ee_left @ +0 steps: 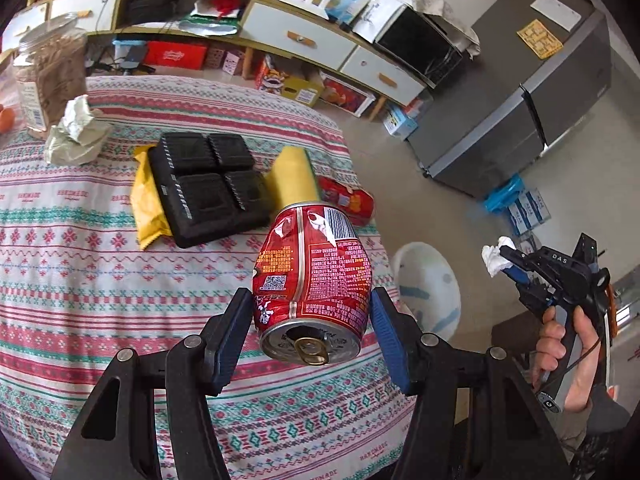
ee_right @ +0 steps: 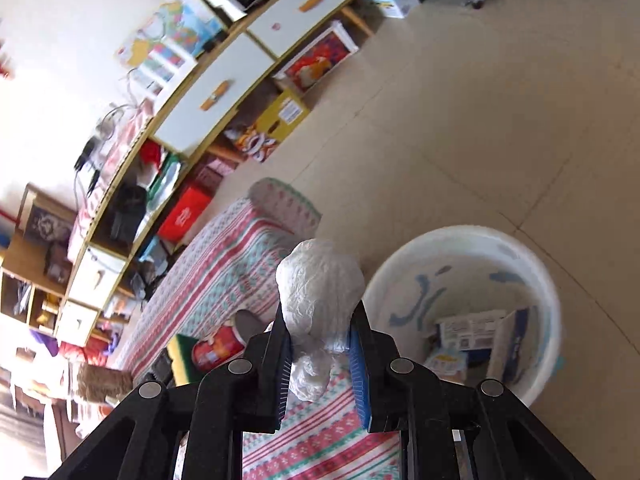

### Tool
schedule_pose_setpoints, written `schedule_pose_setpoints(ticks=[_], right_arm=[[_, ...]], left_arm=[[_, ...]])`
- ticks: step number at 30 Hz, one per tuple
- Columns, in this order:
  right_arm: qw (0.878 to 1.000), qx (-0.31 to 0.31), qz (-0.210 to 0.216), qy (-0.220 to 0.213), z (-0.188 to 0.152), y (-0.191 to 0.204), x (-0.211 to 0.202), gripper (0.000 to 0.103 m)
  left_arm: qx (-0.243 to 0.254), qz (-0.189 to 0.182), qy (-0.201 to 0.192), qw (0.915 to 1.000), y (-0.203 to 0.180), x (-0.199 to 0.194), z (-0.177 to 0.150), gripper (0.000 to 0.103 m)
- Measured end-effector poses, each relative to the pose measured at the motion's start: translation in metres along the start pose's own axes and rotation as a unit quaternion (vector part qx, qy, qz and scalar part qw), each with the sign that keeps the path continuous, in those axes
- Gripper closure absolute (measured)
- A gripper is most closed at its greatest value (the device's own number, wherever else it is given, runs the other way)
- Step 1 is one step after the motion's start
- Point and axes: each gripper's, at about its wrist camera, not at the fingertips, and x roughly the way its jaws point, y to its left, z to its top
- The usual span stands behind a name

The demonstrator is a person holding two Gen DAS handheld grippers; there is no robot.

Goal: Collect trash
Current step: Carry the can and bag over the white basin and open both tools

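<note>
My left gripper point(ee_left: 312, 304) is shut on a dented red drink can point(ee_left: 314, 276) and holds it above the patterned tablecloth point(ee_left: 80, 280), its opened top towards the camera. My right gripper point(ee_right: 320, 320) is shut on a crumpled white tissue wad point(ee_right: 318, 292), held over the table's edge beside the white basin point(ee_right: 532, 280) on the floor. The right gripper point(ee_left: 504, 258) with the tissue point(ee_left: 494, 258) also shows in the left wrist view, to the right of the basin point(ee_left: 428, 280). The basin holds some paper boxes point(ee_right: 472, 340).
On the table lie a black tray point(ee_left: 208, 184) on a yellow wrapper point(ee_left: 146, 204), a yellow sponge point(ee_left: 294, 178), a red snack canister point(ee_left: 350, 200), crumpled paper point(ee_left: 76, 132) and a glass jar point(ee_left: 50, 72). A grey fridge point(ee_left: 520, 92) and a long cabinet point(ee_left: 280, 32) stand behind.
</note>
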Motion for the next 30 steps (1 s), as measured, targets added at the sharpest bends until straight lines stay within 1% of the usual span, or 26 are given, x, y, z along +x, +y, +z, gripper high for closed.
schedule_pose_setpoints(ticks=[3,5,8,9,10,12,15,20,25,27,30], right_arm=[[0.999,0.035,-0.004,0.021,0.007,-0.021,0.004,0.08],[0.998,0.038,-0.024,0.032,0.009,-0.027,0.008,0.079],[0.996,0.049,-0.055,0.056,0.011,-0.037,0.018,0.072],[0.995,0.058,-0.052,0.063,0.011,-0.042,0.02,0.065],[0.995,0.068,-0.038,0.065,0.012,-0.045,0.021,0.063],[0.995,0.077,-0.024,0.06,0.013,-0.049,0.018,0.062],[0.995,0.083,-0.025,0.042,0.013,-0.054,0.008,0.06],[0.993,0.118,-0.004,0.028,0.016,-0.069,-0.001,0.059],[0.989,0.147,-0.001,0.02,0.019,-0.081,-0.004,0.057],[0.988,0.153,0.004,0.022,0.02,-0.083,-0.003,0.057],[0.989,0.148,0.001,0.022,0.02,-0.081,-0.002,0.057]], left_arm=[[0.013,-0.014,0.025,0.9995,-0.026,0.026,-0.004,0.041],[0.021,-0.024,0.04,0.9987,-0.045,0.045,-0.007,0.041],[0.026,-0.049,0.056,0.9969,-0.075,0.073,-0.006,0.041],[0.028,-0.055,0.06,0.9963,-0.085,0.084,-0.006,0.041],[0.031,-0.061,0.065,0.9955,-0.095,0.094,-0.006,0.041],[0.037,-0.067,0.079,0.9939,-0.114,0.116,-0.009,0.041],[0.05,-0.067,0.098,0.9916,-0.138,0.146,-0.015,0.041],[0.065,-0.06,0.118,0.9892,-0.161,0.188,-0.018,0.041],[0.037,-0.058,0.149,0.9864,-0.174,0.231,-0.016,0.04],[0.022,-0.055,0.151,0.9867,-0.177,0.247,-0.014,0.04],[0.032,-0.059,0.156,0.9854,-0.185,0.266,-0.013,0.04]])
